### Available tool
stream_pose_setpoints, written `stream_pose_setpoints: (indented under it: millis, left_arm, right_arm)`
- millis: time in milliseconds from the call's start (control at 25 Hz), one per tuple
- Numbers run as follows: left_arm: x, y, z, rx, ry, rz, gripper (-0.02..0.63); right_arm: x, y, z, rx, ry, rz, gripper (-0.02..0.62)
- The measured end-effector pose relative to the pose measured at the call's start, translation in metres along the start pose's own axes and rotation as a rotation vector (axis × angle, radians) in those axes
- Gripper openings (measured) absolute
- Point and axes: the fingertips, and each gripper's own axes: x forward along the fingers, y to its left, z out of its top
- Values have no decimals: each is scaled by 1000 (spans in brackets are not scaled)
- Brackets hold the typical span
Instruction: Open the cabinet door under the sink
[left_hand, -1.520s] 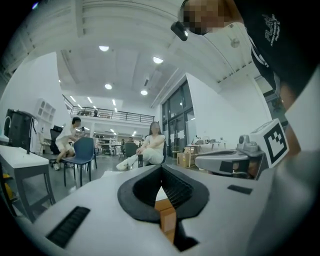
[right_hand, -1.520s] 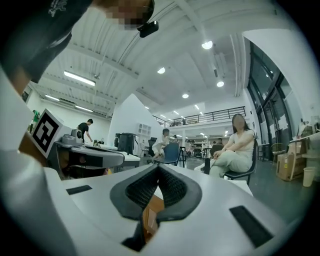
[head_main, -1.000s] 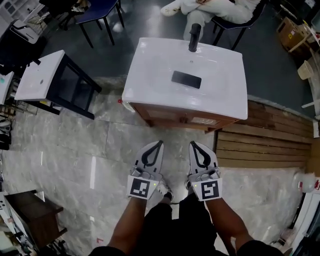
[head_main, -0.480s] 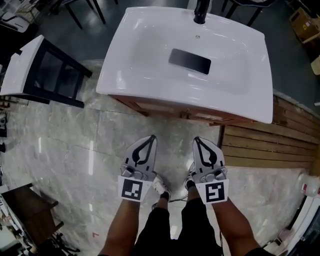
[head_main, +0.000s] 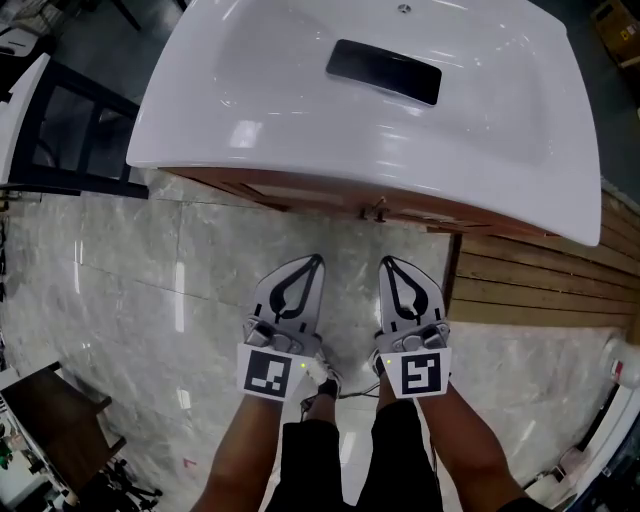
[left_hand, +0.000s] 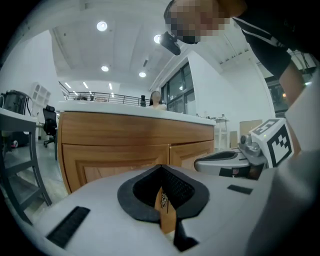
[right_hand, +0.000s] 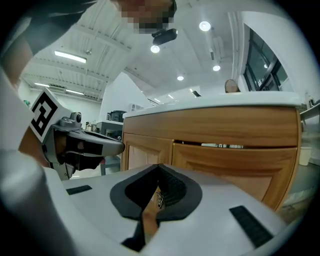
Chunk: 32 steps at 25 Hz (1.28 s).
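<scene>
Low before the wooden cabinet door (left_hand: 115, 162) under the white sink (head_main: 250, 130): left gripper (head_main: 316, 262) and right gripper (head_main: 386, 263) side by side over the marble floor (head_main: 150, 300). With fingers (head_main: 270, 300) clenched tip to tip on both, nothing grasped.

Shut for now, judging by the tight seam between the two door leaves in the left gripper view. Probably light to swing on its hinges, yet rigid, hard and smooth-faced, so a poor place to pinch on the flat panel. Best taken at the small metal knob (head_main: 378, 209) just under the basin's front edge, near where the leaves meet. Small and possibly slippery, so worth a square, firm pinch and a pull along the door's arc rather than straight back.

Ahead of the fingertips and well apart from them, with bare floor between in the head view. Roughly level with the door panels in both gripper views. No contact yet with knob or door.
</scene>
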Motion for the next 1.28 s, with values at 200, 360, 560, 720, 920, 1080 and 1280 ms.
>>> stream_pose_setpoints:
  millis: [200,360,560,720,920,1080,1280]
  left_arm:
    - [14,5,-33,-13,22,-6,20]
    - [31,9,-49,-32,35,-9,20]
    - [43,19,-60,-36,59,-4,20]
    - [50,15,-68,-12,78,-23,20]
    - [49,16,-71,-35,74,-24,20]
    - [43,16,-80,-49,85,-10,20]
    - [39,21,-87,-56,98,1,20]
  right_arm:
    - [17,-2,-43,3,35,-31,20]
    - [30,-9,-72,-37,95,-42,46]
    - [49,-19,-88,-18,100,-78,108]
    - [57,-29,-107,-12,152,-103,130]
    - [72,-33,-113,-10,151,-125,133]
    - [76,-33,-117,11,153,-134,133]
    - [84,-34,-119,10,177,-216,130]
